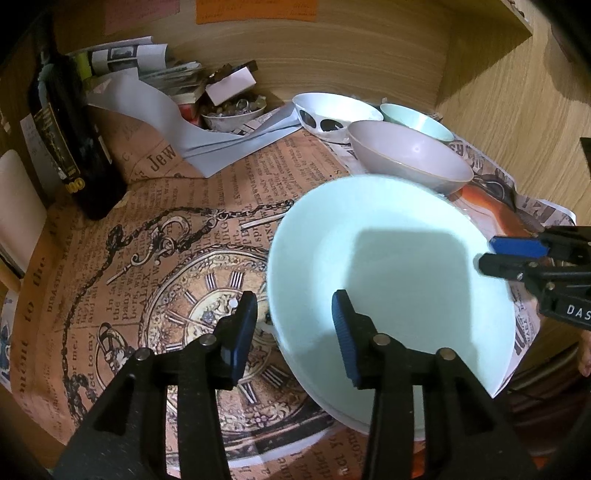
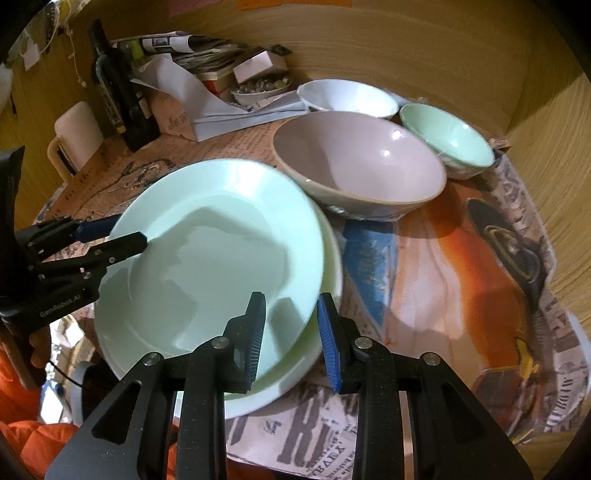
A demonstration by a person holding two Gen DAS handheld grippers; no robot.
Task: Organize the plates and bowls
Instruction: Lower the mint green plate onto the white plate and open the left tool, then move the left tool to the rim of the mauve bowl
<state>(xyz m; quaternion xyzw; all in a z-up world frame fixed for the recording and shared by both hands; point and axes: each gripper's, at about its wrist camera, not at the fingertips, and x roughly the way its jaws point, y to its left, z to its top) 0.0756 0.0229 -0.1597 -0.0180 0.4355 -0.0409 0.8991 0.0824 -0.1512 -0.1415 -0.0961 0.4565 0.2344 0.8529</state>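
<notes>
Wood-grain wall (image 1: 332, 55) behind, with orange paper (image 1: 255, 9) stuck near the top. Surface (image 2: 532, 177) draped in printed newspaper sheets (image 1: 110, 295). Dark bottle (image 1: 70, 140) and stacked papers (image 1: 140, 59) at the back left, under warm indoor light.

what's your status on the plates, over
Both tongs open: left tongs and right tongs straddle opposite rims of the mint plate. It sits on another plate. Pink bowl close behind.

Mint plate (image 2: 221, 236) tilted atop white plate (image 2: 328, 258)
</notes>
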